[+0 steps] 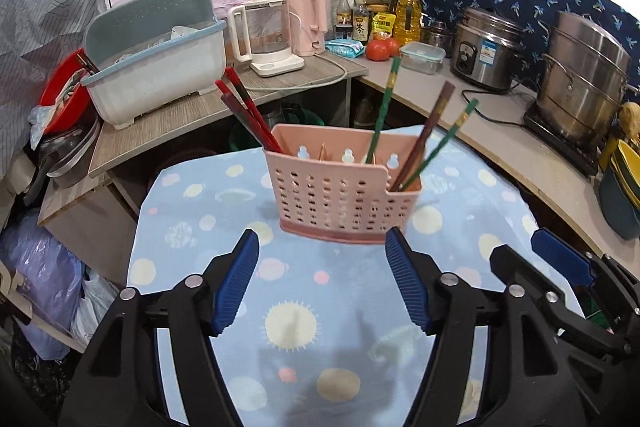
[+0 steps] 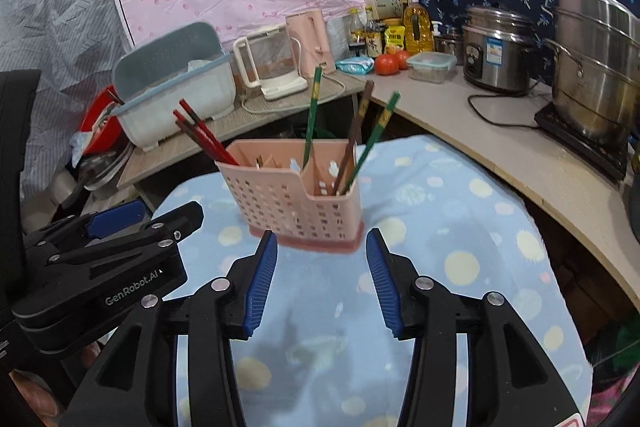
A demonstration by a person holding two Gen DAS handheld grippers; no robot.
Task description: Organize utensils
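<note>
Even indoor light, soft shadows on the tablecloth (image 1: pixel 192 267), slight motion blur, fisheye bending, dark corners

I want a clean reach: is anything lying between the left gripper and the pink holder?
No. Between the left gripper and the pink holder there is only bare dotted cloth, seen in the left wrist view. Its jaws stand open and empty.

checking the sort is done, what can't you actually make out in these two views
- Lower ends of the red chopsticks and green chopsticks: both views, hidden inside the pink holder.
- Gold-tipped pieces in the holder's middle slots: only tips show over its rim.
- Dish bin contents: both views, hidden by its walls and lid.
- Bottle labels: too small to read.
- Right gripper body: right wrist view, cut off by the bottom edge.
</note>
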